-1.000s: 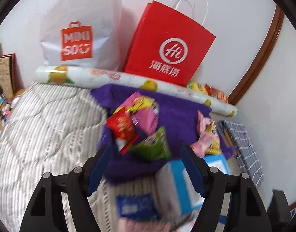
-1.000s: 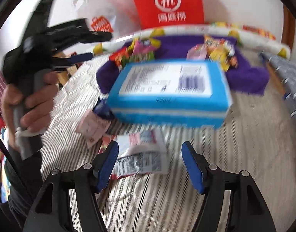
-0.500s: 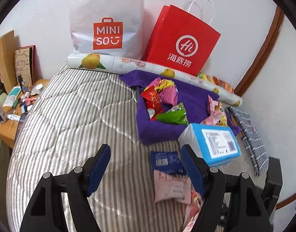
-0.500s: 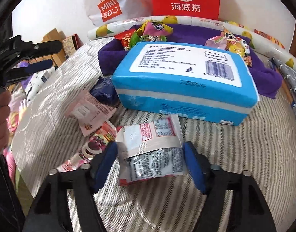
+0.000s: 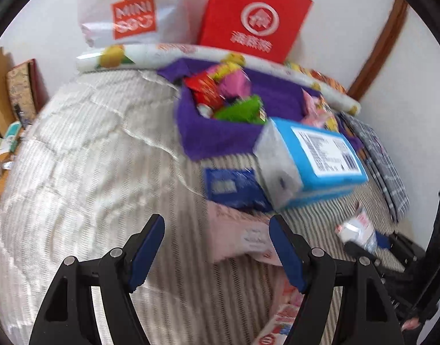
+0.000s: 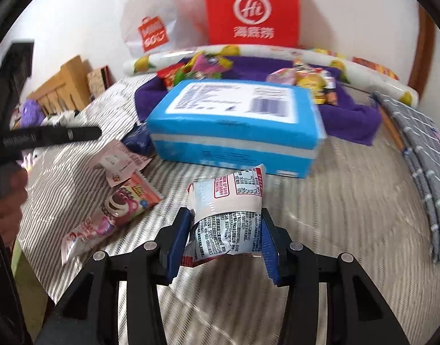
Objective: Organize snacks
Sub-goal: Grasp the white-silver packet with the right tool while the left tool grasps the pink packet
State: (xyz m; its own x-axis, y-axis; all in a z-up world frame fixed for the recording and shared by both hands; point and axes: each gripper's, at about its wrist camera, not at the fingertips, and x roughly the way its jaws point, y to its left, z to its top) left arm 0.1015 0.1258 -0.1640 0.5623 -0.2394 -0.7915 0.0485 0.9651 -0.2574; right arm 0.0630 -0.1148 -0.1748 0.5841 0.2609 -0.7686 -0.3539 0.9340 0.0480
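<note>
White snack packet (image 6: 225, 218) clenched between right gripper (image 6: 224, 238) jaws; left gripper (image 5: 217, 247) jaws released, above pink packet (image 5: 240, 235).

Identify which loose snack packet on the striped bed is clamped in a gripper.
The white packet with printed text, pinched upright by the right gripper; the pink packets and dark blue packet lie untouched.

Grey-and-white striped mattress (image 6: 320, 201), purple towel (image 5: 220, 138), blue box (image 6: 234, 132), red bag (image 6: 251, 8).
</note>
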